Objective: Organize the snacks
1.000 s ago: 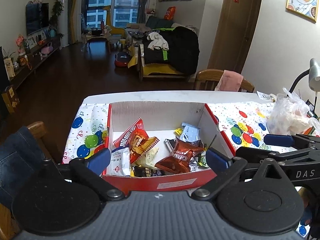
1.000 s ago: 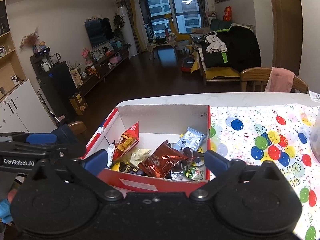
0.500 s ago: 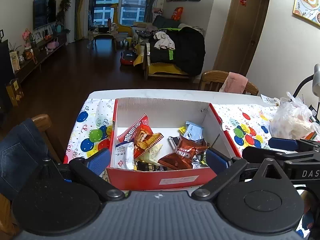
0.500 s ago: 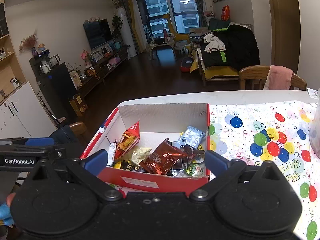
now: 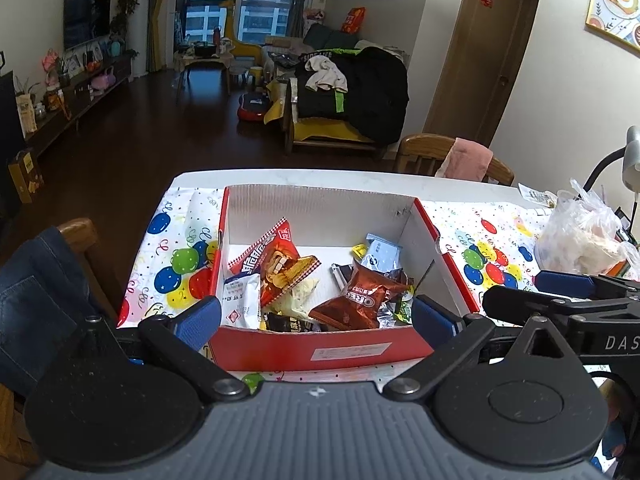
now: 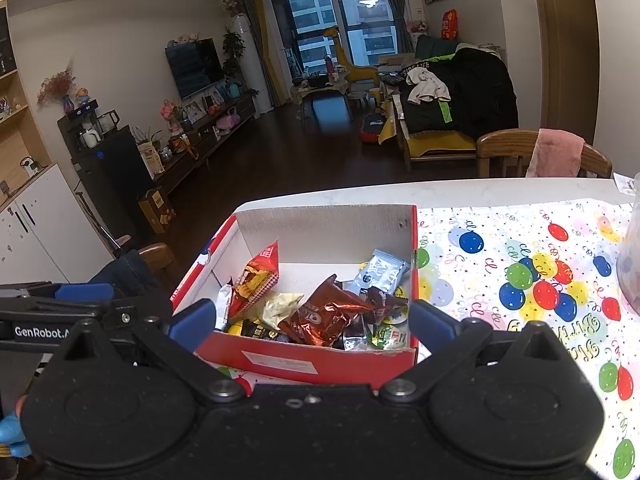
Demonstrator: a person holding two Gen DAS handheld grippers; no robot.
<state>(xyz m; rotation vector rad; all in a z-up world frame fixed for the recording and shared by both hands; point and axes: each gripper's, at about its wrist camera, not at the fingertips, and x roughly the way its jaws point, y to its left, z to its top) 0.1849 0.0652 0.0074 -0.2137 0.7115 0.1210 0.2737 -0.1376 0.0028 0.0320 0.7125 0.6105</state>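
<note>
Left wrist: claw (image 5: 316, 322) wide, empty.

A balloon-print tablecloth (image 6: 520, 280) covers the surface, whose bare white edge (image 5: 320, 178) shows at the far side. A crumpled clear plastic bag (image 5: 580, 236) sits on the right. Behind the surface stands a wooden chair (image 6: 500, 148) with a pink cloth (image 6: 554, 158) draped over its back. Another wooden chair (image 5: 82, 232) on the near left carries denim clothing (image 5: 36, 296). Farther off, a sofa piled with dark clothes (image 5: 360, 88), a wall-mounted television (image 6: 194, 66) on the left, and dark windows (image 6: 340, 20) at the far end.
</note>
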